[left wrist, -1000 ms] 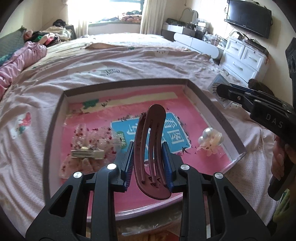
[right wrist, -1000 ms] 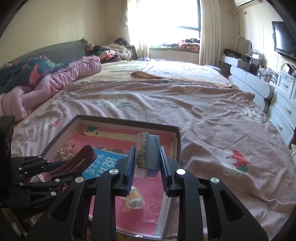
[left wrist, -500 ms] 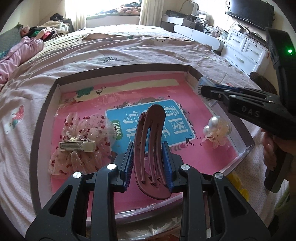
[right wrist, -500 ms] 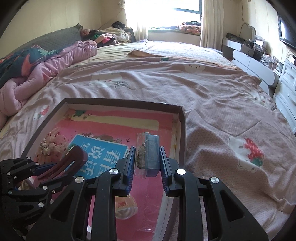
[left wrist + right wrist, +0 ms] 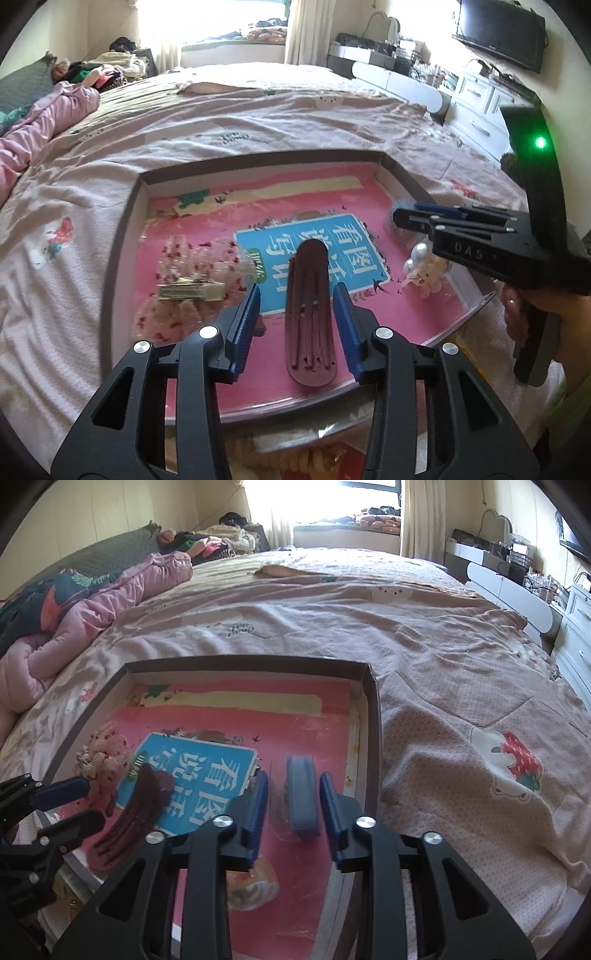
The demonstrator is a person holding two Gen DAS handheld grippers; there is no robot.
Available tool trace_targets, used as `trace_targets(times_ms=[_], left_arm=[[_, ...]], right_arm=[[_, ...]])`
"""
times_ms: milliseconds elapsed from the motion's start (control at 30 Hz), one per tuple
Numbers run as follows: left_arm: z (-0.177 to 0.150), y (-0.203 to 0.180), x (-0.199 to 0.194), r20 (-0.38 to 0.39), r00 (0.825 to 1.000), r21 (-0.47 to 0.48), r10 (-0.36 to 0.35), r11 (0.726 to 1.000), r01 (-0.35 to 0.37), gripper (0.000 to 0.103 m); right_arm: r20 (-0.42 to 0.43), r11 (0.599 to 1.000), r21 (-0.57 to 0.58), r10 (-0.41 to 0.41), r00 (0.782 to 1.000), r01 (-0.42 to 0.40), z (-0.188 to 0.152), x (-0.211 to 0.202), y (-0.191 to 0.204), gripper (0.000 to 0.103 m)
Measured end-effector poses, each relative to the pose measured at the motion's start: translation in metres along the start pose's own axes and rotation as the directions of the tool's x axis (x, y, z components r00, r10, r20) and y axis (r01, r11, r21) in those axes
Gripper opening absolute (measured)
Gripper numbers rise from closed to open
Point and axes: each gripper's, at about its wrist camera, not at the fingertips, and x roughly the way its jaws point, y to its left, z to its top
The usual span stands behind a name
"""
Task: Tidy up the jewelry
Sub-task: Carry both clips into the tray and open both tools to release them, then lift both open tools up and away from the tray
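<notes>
Both grippers are letting go at once — a second ago each was clamped on its item, now the fingers are opening. Left gripper (image 5: pixel 295 325): the dark red hair clip (image 5: pixel 310 314), pinched upright before, is lying flat between the spread pads, untouched. Right gripper (image 5: pixel 291 805): the blue clip in its clear sleeve (image 5: pixel 301 797) is sitting blurred in the gap, clear of both pads — probably dropping. Judgement: two more pieces are going into the box.

The box (image 5: pixel 122 240) is resting on the bed (image 5: pixel 258 110). Inside, largest first: the frilly pink bow with gold clip (image 5: pixel 188 288) at left, the red hair clip, the pearl flower piece (image 5: pixel 424 269) at right.
</notes>
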Motion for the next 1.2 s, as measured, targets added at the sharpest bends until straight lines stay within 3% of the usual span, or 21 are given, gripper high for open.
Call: trace_targets(times_ms=[367, 500, 533, 800, 967, 1067, 1200], left_arm=[[0.006, 0.012, -0.047, 0.125, 0.991, -0.019, 0.054, 0.998, -0.052, 0.044], [0.007, 0.018, -0.067, 0.171, 0.983, -0.041, 0.065, 0.997, -0.059, 0.046], [0.007, 0.019, -0.071, 0.182, 0.981, -0.046, 0.068, 0.997, -0.06, 0.052], [0.003, 0.025, -0.104, 0.268, 0.959, -0.081, 0.091, 0.994, -0.072, 0.068], [-0.002, 0.024, -0.118, 0.294, 0.951, -0.086, 0.094, 0.994, -0.071, 0.075], [-0.006, 0.024, -0.126, 0.307, 0.947, -0.092, 0.095, 0.993, -0.07, 0.086], [-0.01, 0.023, -0.137, 0.326, 0.94, -0.09, 0.102, 0.993, -0.077, 0.087]], right_arm=[[0.173, 1.0, -0.003, -0.026, 0.985, 0.027, 0.001, -0.056, 0.006, 0.06], [0.256, 0.999, 0.004, -0.04, 0.966, 0.04, -0.001, -0.082, 0.009, 0.068], [0.276, 0.999, 0.009, -0.043, 0.96, 0.042, -0.002, -0.089, 0.01, 0.072], [0.433, 0.997, 0.036, -0.073, 0.899, 0.063, -0.012, -0.143, 0.016, 0.091], [0.463, 0.997, 0.041, -0.074, 0.883, 0.062, -0.019, -0.163, 0.019, 0.094], [0.48, 0.996, 0.031, -0.083, 0.873, 0.078, -0.025, -0.173, 0.023, 0.094], [0.496, 0.997, 0.022, -0.079, 0.865, 0.079, -0.033, -0.186, 0.029, 0.094]])
